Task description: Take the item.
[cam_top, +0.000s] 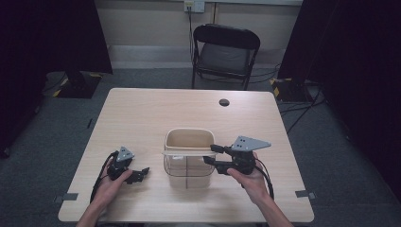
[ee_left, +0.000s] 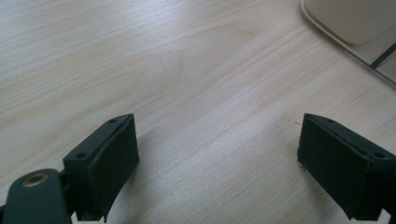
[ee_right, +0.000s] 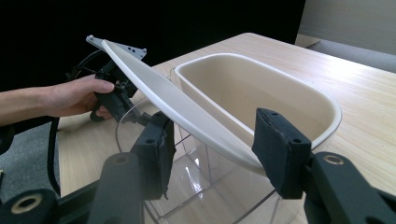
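Clear box (cam_top: 187, 171) in middle of table (cam_top: 142, 113), cream tub (cam_top: 189, 139) inside. Cream lid (ee_right: 177, 107) lying across, between spread jaws of right gripper (cam_top: 211, 154). Left gripper (cam_top: 142, 173) wide open, farther away.

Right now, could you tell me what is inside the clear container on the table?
A beige tub sits in the far half of the clear container, with a beige lid tilted across the rim. The tub looks empty; the lid hides part of the near half.

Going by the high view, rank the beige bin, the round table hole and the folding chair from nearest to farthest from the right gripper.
From the right gripper:
1. Beige bin, at its jaws, table centre.
2. Table hole, toward the far edge.
3. Folding chair, beyond the table.
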The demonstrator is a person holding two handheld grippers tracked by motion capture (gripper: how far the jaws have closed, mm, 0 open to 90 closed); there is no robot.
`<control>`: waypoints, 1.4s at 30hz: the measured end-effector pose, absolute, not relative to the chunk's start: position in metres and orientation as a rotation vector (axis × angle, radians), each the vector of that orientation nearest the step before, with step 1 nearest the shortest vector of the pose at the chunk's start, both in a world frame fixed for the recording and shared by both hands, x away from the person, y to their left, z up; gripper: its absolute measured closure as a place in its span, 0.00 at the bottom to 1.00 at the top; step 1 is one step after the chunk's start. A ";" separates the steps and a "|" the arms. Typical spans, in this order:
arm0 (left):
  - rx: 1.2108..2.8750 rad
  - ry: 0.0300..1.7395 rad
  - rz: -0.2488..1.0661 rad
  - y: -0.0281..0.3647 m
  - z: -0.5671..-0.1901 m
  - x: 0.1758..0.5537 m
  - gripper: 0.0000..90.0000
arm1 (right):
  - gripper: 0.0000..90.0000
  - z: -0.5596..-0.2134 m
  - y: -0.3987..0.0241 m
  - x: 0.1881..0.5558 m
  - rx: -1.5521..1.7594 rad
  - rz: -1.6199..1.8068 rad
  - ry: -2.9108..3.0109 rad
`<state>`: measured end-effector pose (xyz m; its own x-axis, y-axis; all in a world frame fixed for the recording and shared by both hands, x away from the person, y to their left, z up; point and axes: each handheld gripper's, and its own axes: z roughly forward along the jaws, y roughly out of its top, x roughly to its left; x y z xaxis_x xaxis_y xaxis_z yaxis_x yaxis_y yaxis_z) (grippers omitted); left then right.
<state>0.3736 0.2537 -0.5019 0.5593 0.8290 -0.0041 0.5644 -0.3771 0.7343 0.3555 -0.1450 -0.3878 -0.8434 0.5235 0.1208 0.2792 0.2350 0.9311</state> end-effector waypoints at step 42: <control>2.094 1.108 0.482 0.254 -0.502 0.374 0.13 | 0.60 -0.385 -0.144 0.365 0.775 1.664 2.280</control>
<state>0.3739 0.2539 -0.5019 0.5631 0.8264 -0.0015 0.5621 -0.3816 0.7338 0.3647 -0.1441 -0.3849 -0.8386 0.5285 0.1321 0.2870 0.2225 0.9317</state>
